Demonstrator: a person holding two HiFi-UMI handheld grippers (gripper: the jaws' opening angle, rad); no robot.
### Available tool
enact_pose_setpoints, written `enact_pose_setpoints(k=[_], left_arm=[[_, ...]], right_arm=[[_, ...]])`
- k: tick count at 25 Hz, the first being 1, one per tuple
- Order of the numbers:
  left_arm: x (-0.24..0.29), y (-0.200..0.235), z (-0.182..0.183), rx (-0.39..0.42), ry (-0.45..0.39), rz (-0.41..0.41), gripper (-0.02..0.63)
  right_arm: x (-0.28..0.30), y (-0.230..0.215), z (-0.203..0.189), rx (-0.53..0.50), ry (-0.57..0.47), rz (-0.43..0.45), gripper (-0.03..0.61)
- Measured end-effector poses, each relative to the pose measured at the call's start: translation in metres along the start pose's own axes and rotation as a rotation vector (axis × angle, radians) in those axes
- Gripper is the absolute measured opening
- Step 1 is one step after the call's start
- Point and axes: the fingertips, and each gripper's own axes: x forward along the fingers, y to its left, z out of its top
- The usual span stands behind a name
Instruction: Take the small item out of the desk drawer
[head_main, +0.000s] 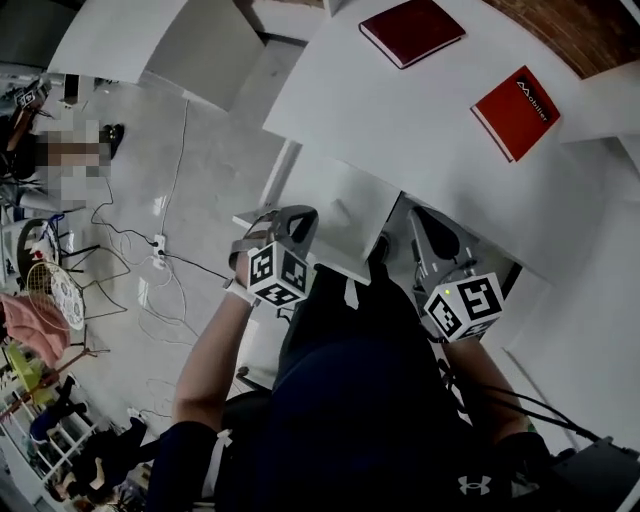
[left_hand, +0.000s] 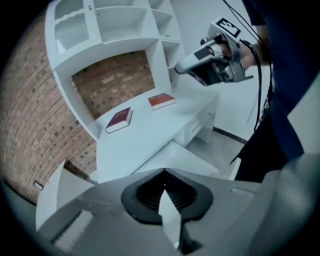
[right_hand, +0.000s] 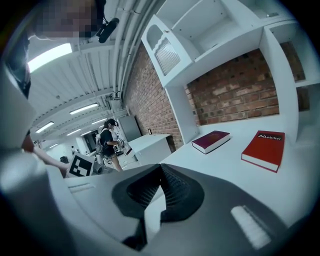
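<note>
The white desk (head_main: 400, 110) carries a dark red book (head_main: 411, 30) and a red book (head_main: 515, 110). Below its front edge a white drawer-like panel (left_hand: 182, 157) sticks out, and its inside is hidden. No small item shows in any view. My left gripper (head_main: 295, 218) is held in front of that panel, jaws shut with nothing between them (left_hand: 164, 172). To the right, my right gripper (head_main: 432, 228) hovers near the desk edge, also shut and empty (right_hand: 161, 167). It shows in the left gripper view too (left_hand: 182, 66).
White shelves (left_hand: 125, 30) and a brick wall (right_hand: 235, 95) rise behind the desk. Small drawer fronts (left_hand: 197, 127) sit under the desk's right part. Cables (head_main: 150, 270) trail over the floor at left, beside clutter (head_main: 40, 320). Another white table (head_main: 130, 40) stands at upper left.
</note>
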Motion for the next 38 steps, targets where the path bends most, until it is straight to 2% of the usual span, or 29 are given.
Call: enact_pose_setpoints(k=[4,6,13,17,20,24,31,38], left_arm=[[0.035,-0.012,-0.013,0.18,0.051,-0.127,0.003],[0.054,-0.02,-0.021,0.252,0.087,-0.2,0.026],[0.113,-0.041,-0.052,0.44,0.183,-0.379,0.031],[0.143,-0.048,-0.076,0.556,0.24,-0.451,0.11],[0.163,-0.06,-0.092,0.661,0.263,-0.506,0.137],[0.186,-0.068,-0.112,0.766,0.291,-0.551,0.17],[0.201,-0.086,-0.116,0.876,0.252,-0.672,0.17],[0.239,-0.096,-0.144,1.059,0.234,-0.637,0.17]], right_arm=[[-0.006,-0.007,-0.003,0.025,-0.004,-0.082,0.003],[-0.011,-0.011,-0.006,0.041,-0.005,-0.112,0.003],[-0.026,-0.032,-0.026,0.118,-0.01,-0.226,0.003],[-0.031,-0.04,-0.027,0.154,-0.02,-0.275,0.003],[-0.038,-0.046,-0.035,0.181,-0.017,-0.317,0.003],[-0.043,-0.051,-0.042,0.205,-0.015,-0.366,0.003],[-0.058,-0.06,-0.058,0.256,0.001,-0.441,0.003],[-0.062,-0.058,-0.079,0.315,0.03,-0.472,0.003]])
